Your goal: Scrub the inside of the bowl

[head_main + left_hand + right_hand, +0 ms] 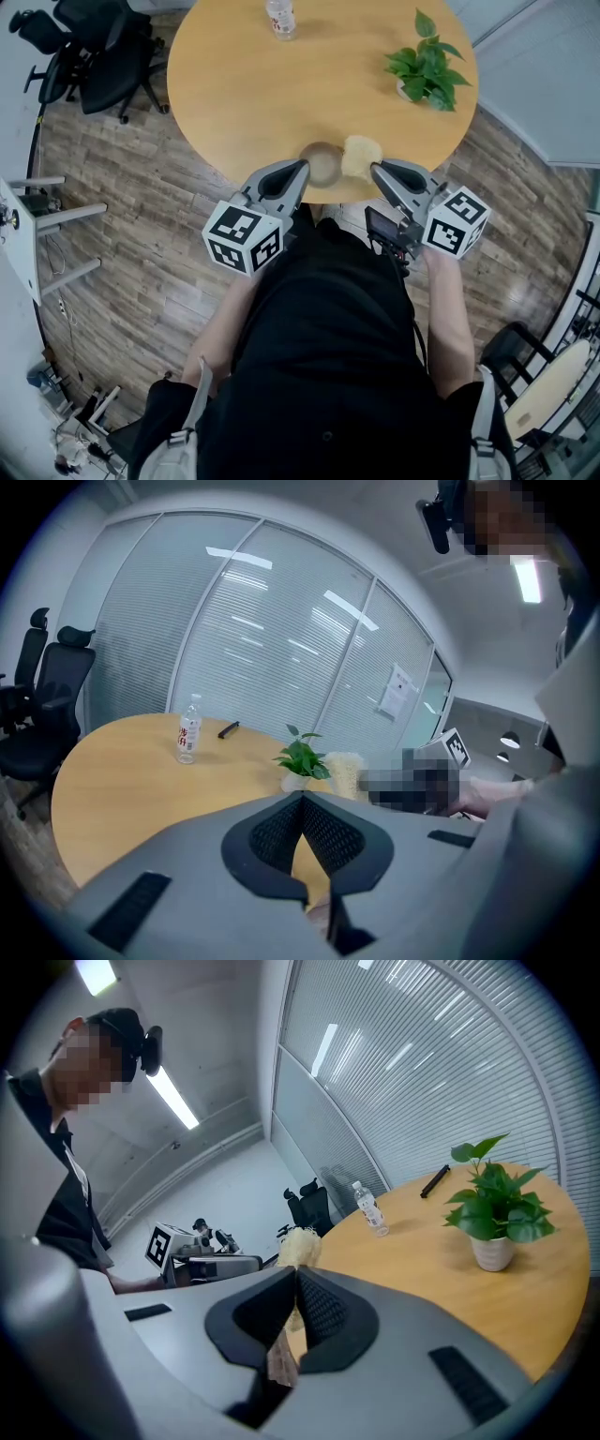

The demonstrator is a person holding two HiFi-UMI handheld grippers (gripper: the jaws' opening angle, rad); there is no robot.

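Note:
The brown bowl (323, 162) sits at the near edge of the round wooden table (253, 103). A pale yellow fibrous scrubber (361, 155) lies just to its right. My left gripper (303, 169) is shut, its tip right beside the bowl's left side; I cannot tell whether they touch. In the left gripper view the jaws of the left gripper (302, 799) meet at the tip and hide the bowl. My right gripper (374, 170) is at the scrubber's near right edge. In the right gripper view the scrubber (298, 1244) sticks up out of the closed tips of the right gripper (295, 1275).
A potted green plant (427, 67) stands at the table's right, a clear water bottle (280, 17) at the far edge, and a dark pen (229, 728) beyond it. Black office chairs (94, 56) stand at the left on the wooden floor.

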